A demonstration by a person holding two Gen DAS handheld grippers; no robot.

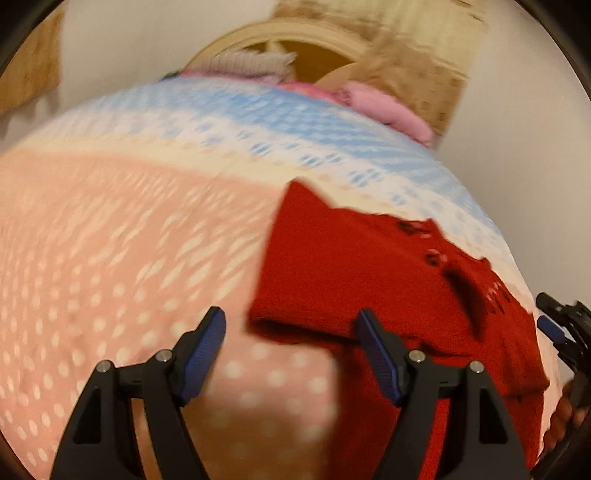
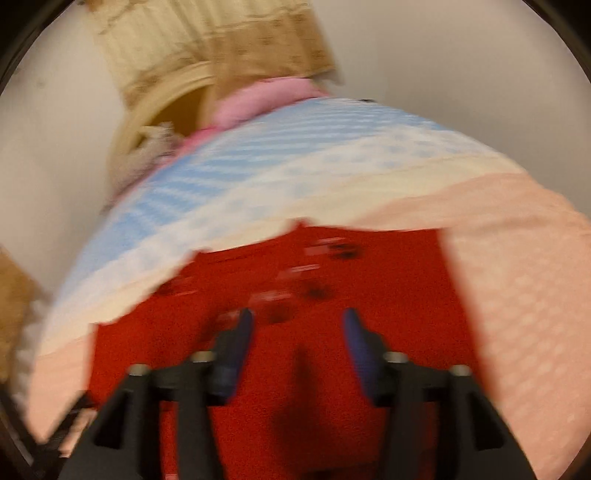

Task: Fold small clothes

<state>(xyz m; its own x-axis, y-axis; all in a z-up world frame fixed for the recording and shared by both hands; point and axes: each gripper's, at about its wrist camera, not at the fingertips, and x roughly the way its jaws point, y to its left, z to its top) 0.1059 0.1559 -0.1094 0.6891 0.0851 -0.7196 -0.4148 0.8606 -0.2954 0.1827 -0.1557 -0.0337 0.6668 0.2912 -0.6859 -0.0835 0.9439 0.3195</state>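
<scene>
A small red knitted garment (image 1: pixel 351 273) with dark buttons lies on a pink, cream and blue patterned blanket (image 1: pixel 122 236). One side of it looks folded over. My left gripper (image 1: pixel 291 332) is open and empty, just above the garment's near left edge. The right gripper shows at the right edge of the left wrist view (image 1: pixel 554 328). In the right wrist view the red garment (image 2: pixel 288 280) fills the middle, blurred by motion, and my right gripper (image 2: pixel 297 325) is open and empty over it. The blanket (image 2: pixel 517 258) lies to its right.
A pile of pink clothes (image 1: pixel 384 107) and a grey knitted piece (image 1: pixel 251 62) lie at the far edge of the blanket, in front of a cream wooden headboard (image 1: pixel 295 33). White walls stand on both sides. Pink clothes (image 2: pixel 266 96) also show in the right wrist view.
</scene>
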